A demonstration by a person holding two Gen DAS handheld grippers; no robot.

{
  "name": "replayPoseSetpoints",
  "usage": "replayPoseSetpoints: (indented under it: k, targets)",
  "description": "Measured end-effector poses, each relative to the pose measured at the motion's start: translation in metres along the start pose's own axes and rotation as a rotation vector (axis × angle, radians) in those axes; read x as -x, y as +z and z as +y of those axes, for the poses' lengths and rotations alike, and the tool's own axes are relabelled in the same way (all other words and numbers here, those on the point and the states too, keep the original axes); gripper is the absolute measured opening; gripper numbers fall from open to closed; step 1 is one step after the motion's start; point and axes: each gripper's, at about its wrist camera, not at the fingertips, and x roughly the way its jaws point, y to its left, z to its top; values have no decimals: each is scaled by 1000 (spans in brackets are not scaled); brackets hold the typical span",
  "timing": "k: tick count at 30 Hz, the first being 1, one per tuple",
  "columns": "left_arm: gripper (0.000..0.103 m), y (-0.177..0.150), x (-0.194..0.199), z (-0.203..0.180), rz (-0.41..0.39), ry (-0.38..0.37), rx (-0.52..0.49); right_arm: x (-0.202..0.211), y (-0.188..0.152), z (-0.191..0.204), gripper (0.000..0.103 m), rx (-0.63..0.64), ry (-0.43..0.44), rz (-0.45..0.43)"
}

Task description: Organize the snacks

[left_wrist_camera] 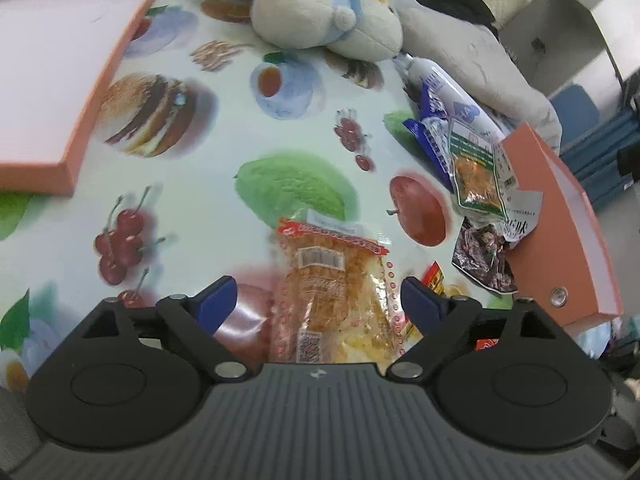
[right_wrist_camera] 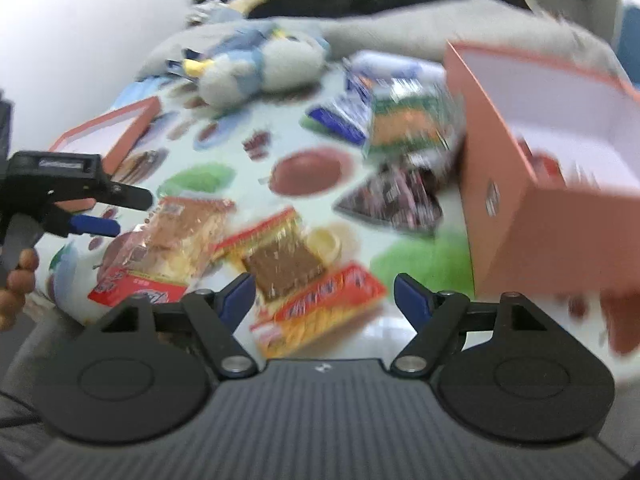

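My left gripper (left_wrist_camera: 318,300) is open, its jaws either side of a clear bread-snack packet with red trim (left_wrist_camera: 332,292), which lies on the fruit-print tablecloth (left_wrist_camera: 224,128). The same packet shows in the right wrist view (right_wrist_camera: 168,244), with the left gripper (right_wrist_camera: 108,212) beside it. My right gripper (right_wrist_camera: 324,294) is open and empty above a red and yellow snack packet (right_wrist_camera: 320,308) and a brown wafer packet (right_wrist_camera: 280,260). An orange box (right_wrist_camera: 544,184) stands open at the right. More packets lie against it: green (left_wrist_camera: 476,172), dark (left_wrist_camera: 484,260), blue (left_wrist_camera: 432,132).
An orange box lid (left_wrist_camera: 60,80) lies at the far left. A plush toy (left_wrist_camera: 320,16) and a white tube (left_wrist_camera: 452,92) lie at the back of the table. Grey cloth and dark clothing are piled behind. The right wrist view is motion-blurred.
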Motion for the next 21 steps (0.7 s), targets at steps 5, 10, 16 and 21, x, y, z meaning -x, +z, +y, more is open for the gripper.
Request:
replayPoseSetpoints:
  k: [5, 10, 16, 21]
  targets:
    - [97, 2, -15, -21, 45, 38, -84, -34, 8, 9, 85, 154, 109, 39]
    - [100, 5, -26, -29, 81, 56, -101, -65, 6, 20, 86, 264, 114, 67]
    - [101, 7, -34, -39, 89, 68, -152, -79, -2, 11, 85, 222, 148, 107]
    - [102, 5, -46, -47, 92, 114, -189, -76, -7, 19, 78, 183, 108, 115]
